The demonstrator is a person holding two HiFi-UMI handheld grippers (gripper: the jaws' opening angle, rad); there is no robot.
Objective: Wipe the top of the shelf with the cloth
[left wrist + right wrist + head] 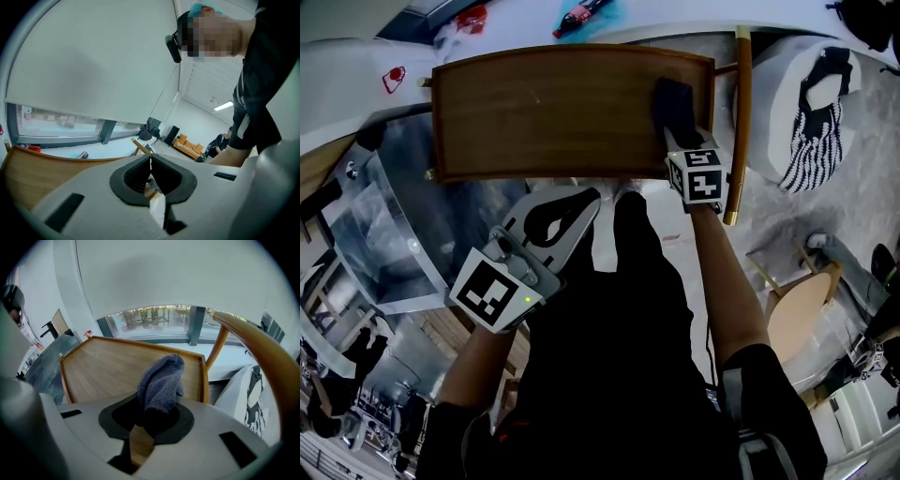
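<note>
The right gripper [682,142] sits at the upper right of the head view, its fingers [117,417] clamped on the dark blue-grey cloth [673,105]; the cloth lies over the wooden shelf top [544,112], near its right edge; the left gripper [584,202] hangs at lower left, just below the shelf's front edge, its fingers [133,174] pressed together on nothing

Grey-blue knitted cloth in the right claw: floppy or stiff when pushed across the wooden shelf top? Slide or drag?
Likely floppy: the grey-blue knitted cloth bunches in soft folds beyond the right claw. Probably light, since a pinch alone holds it. Its fuzzy knit may drag a little on the wooden shelf top, which looks smooth.
</note>
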